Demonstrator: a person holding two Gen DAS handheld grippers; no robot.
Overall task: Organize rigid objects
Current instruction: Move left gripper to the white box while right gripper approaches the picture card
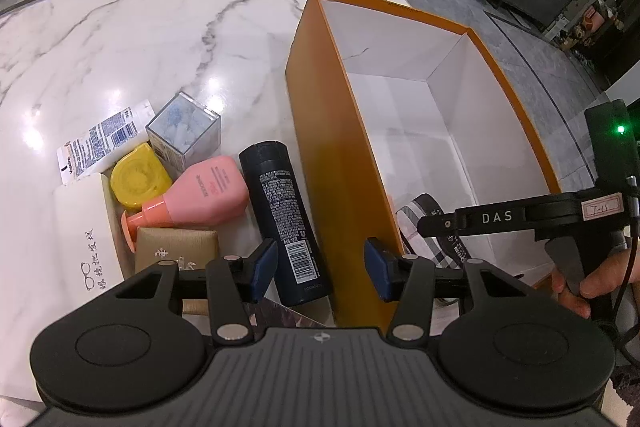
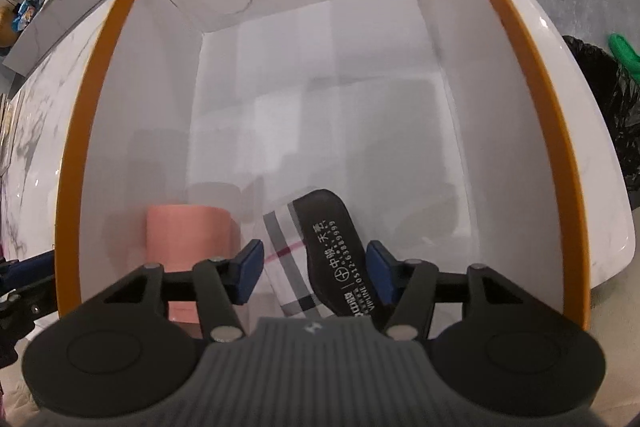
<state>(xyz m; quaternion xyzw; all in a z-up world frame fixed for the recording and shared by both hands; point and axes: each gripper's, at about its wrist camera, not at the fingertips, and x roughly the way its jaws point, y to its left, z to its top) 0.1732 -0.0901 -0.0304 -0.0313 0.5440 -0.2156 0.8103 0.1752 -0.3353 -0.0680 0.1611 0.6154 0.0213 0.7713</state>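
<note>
An orange box with a white inside stands open on the marble table. In it lie a plaid-and-black glasses case and a pink block. My right gripper hangs inside the box, open, with the case between its blue pads and untouched. My left gripper is open above the box's left wall and the foot of a dark bottle lying outside it. Left of that bottle lie a pink bottle, a yellow round case, a clear box and a gold box.
A white carton with a glasses print and a barcoded white packet lie at the left. A hand holds the right tool's black body over the box. The far half of the box floor is bare. A black bag sits beyond the table.
</note>
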